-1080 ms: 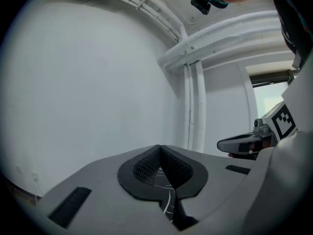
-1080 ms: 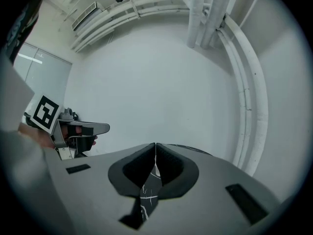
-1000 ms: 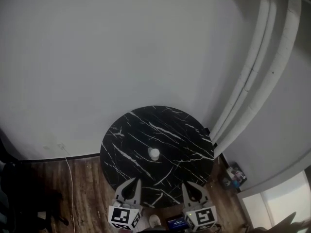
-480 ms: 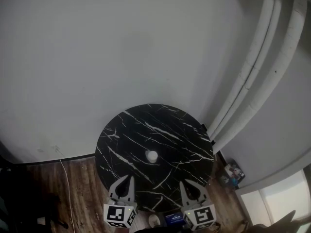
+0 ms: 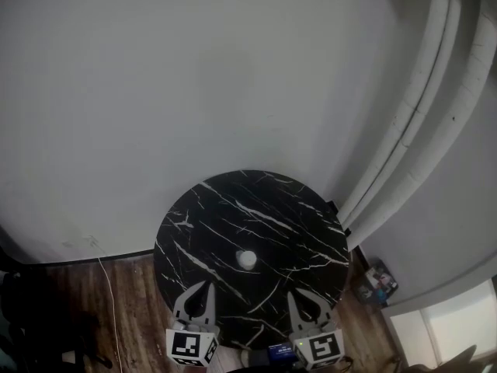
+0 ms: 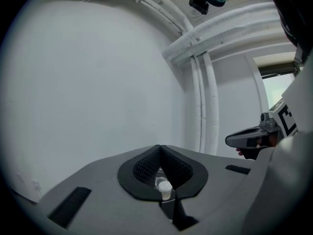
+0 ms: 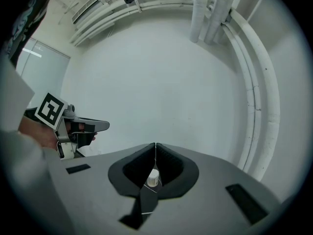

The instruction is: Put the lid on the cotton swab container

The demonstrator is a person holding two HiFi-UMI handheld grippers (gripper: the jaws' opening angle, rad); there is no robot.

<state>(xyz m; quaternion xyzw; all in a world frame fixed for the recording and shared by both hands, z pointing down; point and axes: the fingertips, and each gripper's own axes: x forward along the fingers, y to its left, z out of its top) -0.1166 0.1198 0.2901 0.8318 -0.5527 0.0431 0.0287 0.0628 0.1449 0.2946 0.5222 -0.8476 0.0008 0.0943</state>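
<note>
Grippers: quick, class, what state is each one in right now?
Left gripper: closed, holding nothing.
Right gripper: closed, holding nothing.

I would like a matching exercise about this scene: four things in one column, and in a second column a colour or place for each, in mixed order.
Things:
1. table
2. cotton swab container
3. floor
4. pipes

Descriptions:
A. white and long, on the right side of the head view
B. brown wood
C. round, black with white veins
D. small and white, near the middle of the table

Pairs: 1-C, 2-D, 3-B, 4-A
</note>
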